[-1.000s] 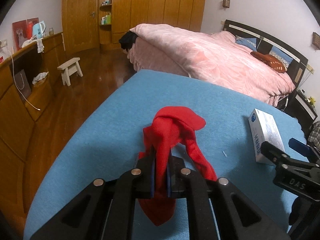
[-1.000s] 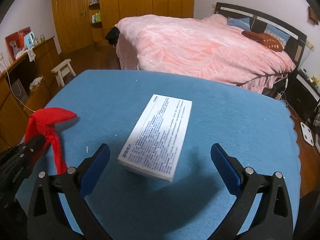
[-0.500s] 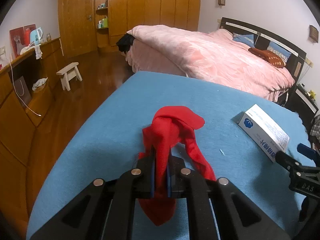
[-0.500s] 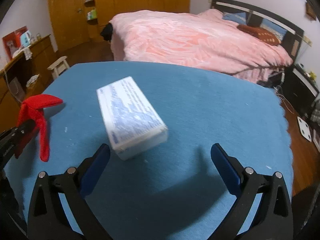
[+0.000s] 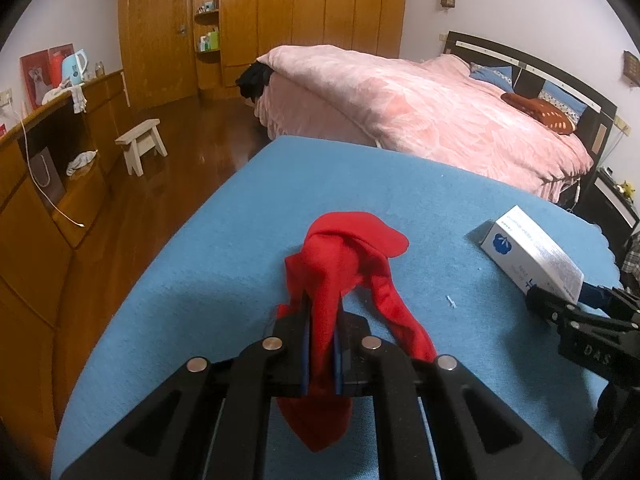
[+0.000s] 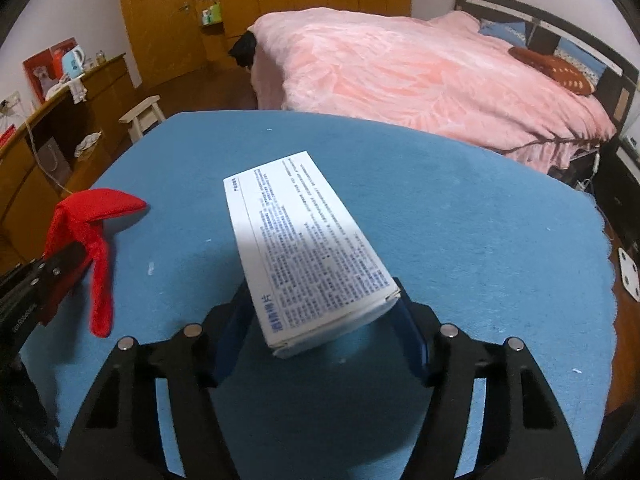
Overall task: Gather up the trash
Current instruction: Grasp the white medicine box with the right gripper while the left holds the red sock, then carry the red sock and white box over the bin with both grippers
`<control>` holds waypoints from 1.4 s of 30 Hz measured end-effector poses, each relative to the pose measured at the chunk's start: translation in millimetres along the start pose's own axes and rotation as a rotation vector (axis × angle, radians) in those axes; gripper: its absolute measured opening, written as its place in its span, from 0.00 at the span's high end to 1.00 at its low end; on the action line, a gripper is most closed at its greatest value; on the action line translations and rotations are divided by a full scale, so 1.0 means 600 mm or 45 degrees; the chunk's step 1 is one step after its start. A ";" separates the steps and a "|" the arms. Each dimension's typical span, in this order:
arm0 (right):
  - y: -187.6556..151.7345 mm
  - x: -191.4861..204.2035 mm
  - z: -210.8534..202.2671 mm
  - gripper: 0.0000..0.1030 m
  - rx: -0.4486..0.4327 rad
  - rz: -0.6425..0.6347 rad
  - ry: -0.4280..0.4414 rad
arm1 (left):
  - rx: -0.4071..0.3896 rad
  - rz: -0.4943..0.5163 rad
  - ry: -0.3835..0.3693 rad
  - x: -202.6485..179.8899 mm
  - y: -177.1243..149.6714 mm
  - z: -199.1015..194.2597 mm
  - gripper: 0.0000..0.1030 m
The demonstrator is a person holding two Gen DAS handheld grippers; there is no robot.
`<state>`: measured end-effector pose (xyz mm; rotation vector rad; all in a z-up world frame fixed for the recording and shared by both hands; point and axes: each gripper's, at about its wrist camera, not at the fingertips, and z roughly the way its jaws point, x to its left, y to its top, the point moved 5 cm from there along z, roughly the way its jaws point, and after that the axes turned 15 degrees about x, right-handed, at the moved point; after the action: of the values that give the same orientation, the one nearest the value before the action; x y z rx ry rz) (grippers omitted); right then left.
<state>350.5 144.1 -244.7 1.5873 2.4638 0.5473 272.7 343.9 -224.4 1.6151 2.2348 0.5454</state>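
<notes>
A red cloth (image 5: 344,252) lies bunched on the blue table (image 5: 200,280), its near part pinched between the pads of my left gripper (image 5: 322,312), which is shut on it. From the right wrist view the red cloth (image 6: 92,216) and left gripper (image 6: 52,268) sit at the left edge. A white printed box (image 6: 304,232) points away from my right gripper (image 6: 324,320). Its jaws are closing, and both blue pads touch the sides of the box's near end. In the left wrist view the box (image 5: 528,248) sticks out from the right gripper (image 5: 560,300).
Past the table's far edge stands a bed with a pink cover (image 5: 400,100). A white stool (image 5: 142,144) and a wooden dresser (image 5: 40,200) are on the left over wood floor. A white scale (image 6: 628,276) lies on the floor at the right.
The right gripper's jaws came in from wide open onto the box. The box swung round, and its near end now sits between the pads. The left gripper and red cloth stayed put.
</notes>
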 end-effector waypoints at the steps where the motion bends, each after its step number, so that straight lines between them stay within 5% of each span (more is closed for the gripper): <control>1: -0.003 0.003 -0.004 0.38 -0.003 -0.001 0.005 | -0.007 0.002 0.004 -0.001 0.000 -0.003 0.92; 15: -0.045 -0.034 -0.100 0.38 -0.106 0.095 0.022 | -0.090 0.016 -0.028 -0.049 -0.026 -0.073 0.92; 42: -0.202 -0.158 -0.318 0.39 -0.244 0.223 0.022 | -0.204 0.207 -0.185 -0.248 -0.095 -0.268 0.92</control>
<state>226.4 -27.6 -122.0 1.7340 2.2186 0.7996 194.3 167.9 -105.5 1.7045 1.9168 0.6120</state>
